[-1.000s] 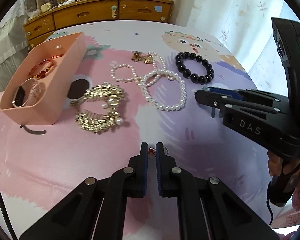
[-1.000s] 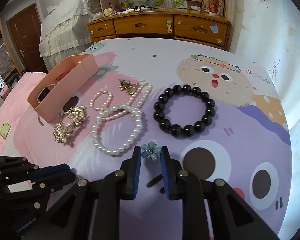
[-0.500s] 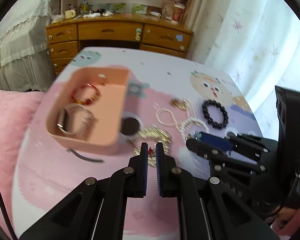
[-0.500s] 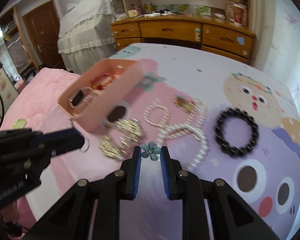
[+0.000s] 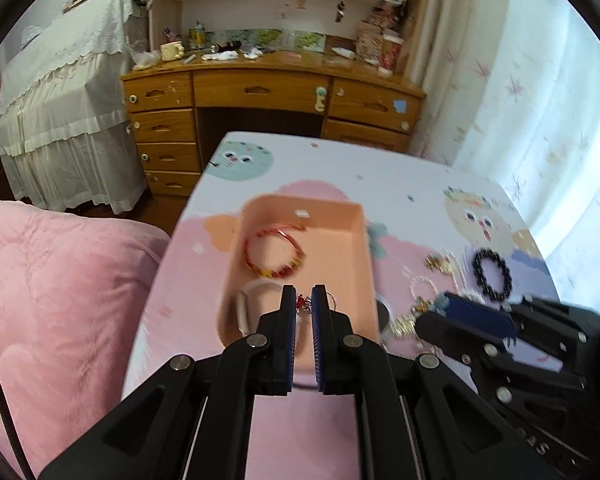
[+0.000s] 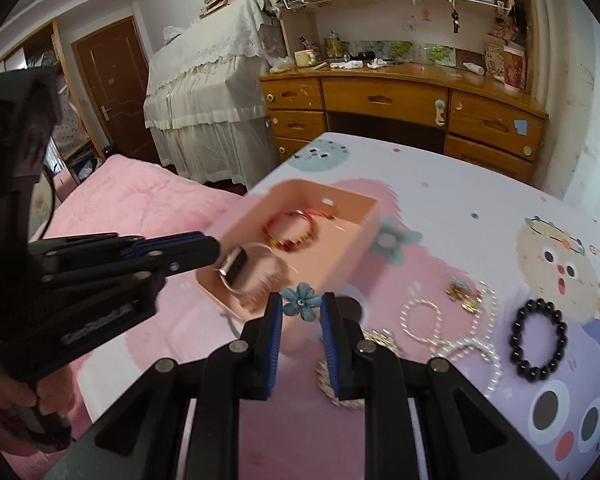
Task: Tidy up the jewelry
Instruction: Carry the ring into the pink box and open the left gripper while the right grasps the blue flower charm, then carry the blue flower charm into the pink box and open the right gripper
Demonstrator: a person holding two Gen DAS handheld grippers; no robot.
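Here, L wrist view: the left gripper sits lower centre of frame, its two fingers nearly together and pinching a small red-stone earring at the tips. It hangs over the near end of the pink tray, which fills mid-frame on the cartoon-print cloth. Inside the tray: a red-and-gold bangle toward the far end, and a white-strap watch at the near end, partly hidden behind the fingers. Far right of frame, blurred: black bead bracelet, w/ the right gripper's black body below it in the lower right corner.

R wrist view: the right gripper is bottom centre, fingers clamped on a blue flower piece held just past the tray's near corner; can't tell if it's over the tray or just outside it. Tray sits centre frame, bangle and watch both visible inside. Left gripper reaches in from the left edge, tips at the tray's near-left rim.

Right half of this frame, on the cloth: pearl strands in loops, a gold ornate piece partly behind the right finger, a small gold charm above the pearls, black bead bracelet at far right. All lie outside the tray. Wooden desk along upper centre; pink quilt at left.
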